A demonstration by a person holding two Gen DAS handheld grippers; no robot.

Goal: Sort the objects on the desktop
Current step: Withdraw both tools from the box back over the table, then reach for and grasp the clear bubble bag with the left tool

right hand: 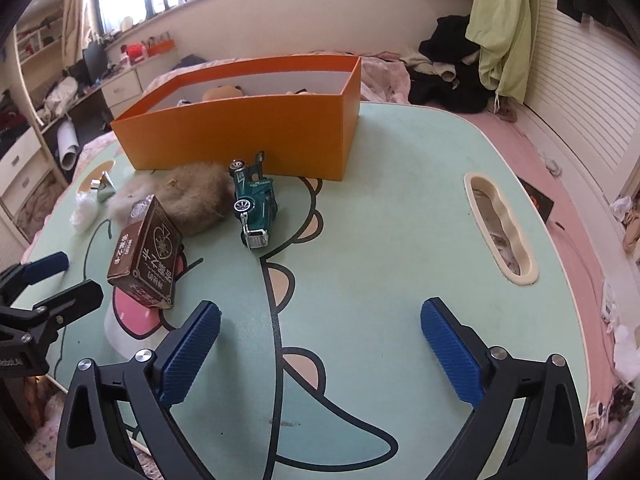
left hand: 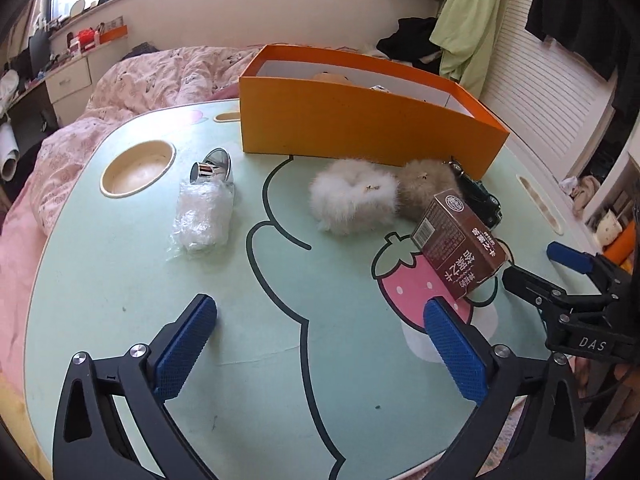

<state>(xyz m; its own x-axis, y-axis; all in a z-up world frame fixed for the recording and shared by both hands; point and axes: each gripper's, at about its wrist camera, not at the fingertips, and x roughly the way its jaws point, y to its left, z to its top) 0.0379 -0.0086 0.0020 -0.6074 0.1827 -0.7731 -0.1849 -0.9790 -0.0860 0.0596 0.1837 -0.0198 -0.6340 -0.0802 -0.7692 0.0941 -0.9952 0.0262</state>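
On the mint cartoon table (left hand: 120,280), an orange box (left hand: 360,128) stands at the back with a plush toy partly visible inside. In front of it lie a white fluffy ball (left hand: 352,200), a beige fluffy ball (right hand: 196,196), a green toy car (right hand: 256,204) and a tilted brown carton (right hand: 146,252). Further left are a plastic-wrapped bundle (left hand: 204,216) and a silver metal piece (left hand: 214,168). My left gripper (left hand: 320,308) is open over bare table, with the carton (left hand: 456,240) just beyond its right finger. My right gripper (right hand: 320,310) is open and empty, right of the carton.
The table sits on a bed with pink bedding (left hand: 132,80). It has a round cup recess (left hand: 138,168) at the left and a long slot (right hand: 500,232) at the right. Clothes (right hand: 460,64) are piled behind, and a desk with drawers (right hand: 120,88) stands at the far left.
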